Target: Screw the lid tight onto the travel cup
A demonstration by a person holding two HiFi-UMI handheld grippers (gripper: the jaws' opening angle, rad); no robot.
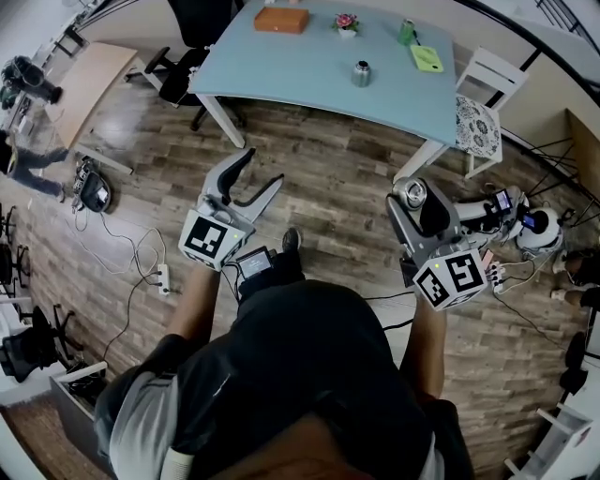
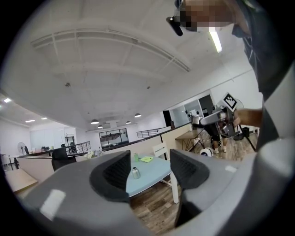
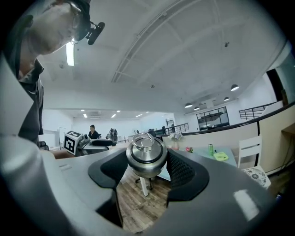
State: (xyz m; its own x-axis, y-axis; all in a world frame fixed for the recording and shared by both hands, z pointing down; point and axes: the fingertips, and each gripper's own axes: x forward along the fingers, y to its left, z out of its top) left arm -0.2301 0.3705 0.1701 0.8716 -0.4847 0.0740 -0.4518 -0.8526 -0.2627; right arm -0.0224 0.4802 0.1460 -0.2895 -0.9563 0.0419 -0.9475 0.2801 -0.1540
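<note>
The steel travel cup [image 1: 362, 73] stands without its lid on the light blue table [image 1: 281, 66], far ahead of both grippers; the left gripper view shows the cup [image 2: 136, 173] small, between the jaws' outlines. My right gripper [image 1: 412, 197] is shut on the round steel lid [image 1: 411, 194], which has a ring on top; in its own view the lid [image 3: 146, 154] fills the gap of that gripper [image 3: 146, 161]. My left gripper [image 1: 263, 165] is open and holds nothing [image 2: 150, 170]. Both are held level over the wooden floor, short of the table.
On the table also lie an orange box [image 1: 281, 20], a small flower pot [image 1: 346, 22], a green can [image 1: 407, 33] and a yellow-green object [image 1: 426, 58]. A white chair [image 1: 480, 112] stands at the table's right end, a black office chair [image 1: 187, 56] at its left. Cables cross the floor.
</note>
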